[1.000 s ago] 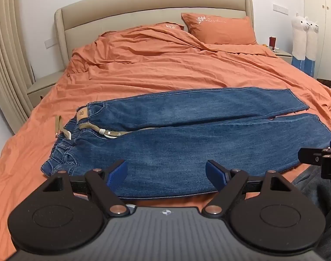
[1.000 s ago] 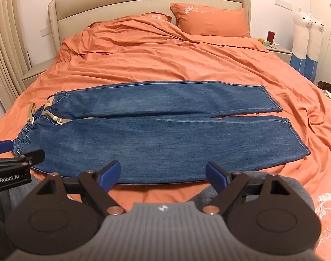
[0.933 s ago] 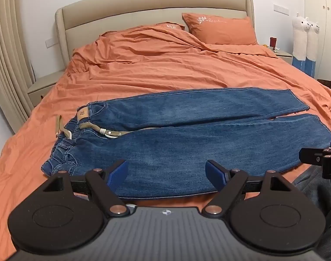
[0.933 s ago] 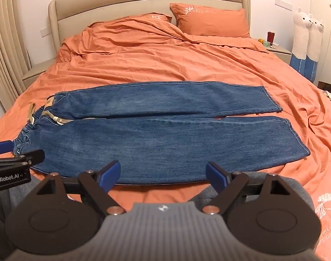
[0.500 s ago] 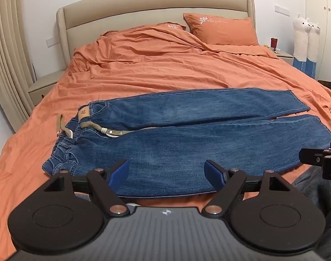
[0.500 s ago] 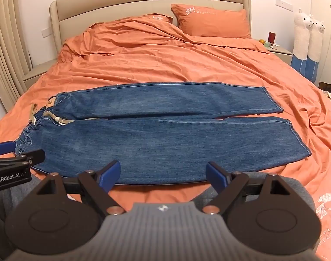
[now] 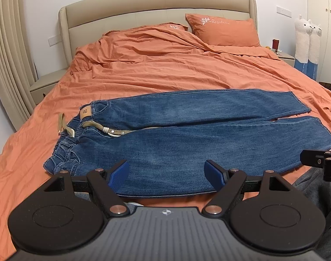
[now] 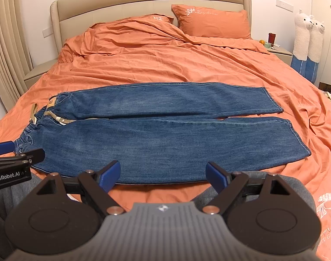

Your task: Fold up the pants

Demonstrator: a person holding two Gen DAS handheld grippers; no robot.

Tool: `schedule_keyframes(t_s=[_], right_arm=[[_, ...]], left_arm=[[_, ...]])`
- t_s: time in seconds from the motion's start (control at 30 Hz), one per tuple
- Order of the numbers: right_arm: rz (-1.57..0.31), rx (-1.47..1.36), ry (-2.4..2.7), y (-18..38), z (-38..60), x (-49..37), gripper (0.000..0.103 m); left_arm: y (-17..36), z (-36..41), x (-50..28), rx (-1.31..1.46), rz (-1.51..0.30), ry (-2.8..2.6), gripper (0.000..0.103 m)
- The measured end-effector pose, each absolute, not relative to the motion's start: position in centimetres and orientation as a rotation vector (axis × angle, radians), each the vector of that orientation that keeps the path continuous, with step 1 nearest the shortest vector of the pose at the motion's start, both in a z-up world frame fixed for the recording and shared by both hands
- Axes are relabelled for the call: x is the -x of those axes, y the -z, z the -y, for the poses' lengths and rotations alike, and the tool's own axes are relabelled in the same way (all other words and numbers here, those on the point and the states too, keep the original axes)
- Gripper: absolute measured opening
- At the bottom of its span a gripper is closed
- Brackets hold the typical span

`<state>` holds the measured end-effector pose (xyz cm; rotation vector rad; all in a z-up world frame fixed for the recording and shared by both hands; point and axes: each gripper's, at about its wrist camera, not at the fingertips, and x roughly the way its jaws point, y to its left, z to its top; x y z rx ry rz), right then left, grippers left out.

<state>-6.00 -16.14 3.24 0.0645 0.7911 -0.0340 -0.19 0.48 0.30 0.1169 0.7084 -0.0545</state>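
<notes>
Blue jeans lie flat across the orange bed, waistband with a tan belt to the left, both legs side by side running right. They also show in the right wrist view. My left gripper is open and empty, just short of the near leg's edge. My right gripper is open and empty, likewise just short of that edge. The right gripper's tip shows at the right edge of the left wrist view, and the left gripper's tip at the left edge of the right wrist view.
The orange duvet is rumpled toward the beige headboard, with an orange pillow. Nightstands stand on both sides. Two plush llamas lean on the right wall. Grey clothing is near the bed's foot.
Both views have shifted very slightly; the grippers stay open and the jeans have not moved.
</notes>
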Motion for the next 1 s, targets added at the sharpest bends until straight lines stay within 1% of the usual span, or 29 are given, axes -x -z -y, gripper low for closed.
schedule_keyframes(t_s=[1.0], right_arm=[[-0.791, -0.075, 0.040, -3.50, 16.58, 6.18, 0.082]], left_arm=[[-0.35, -0.48, 0.24, -0.118, -0.705, 0.057, 0.092]])
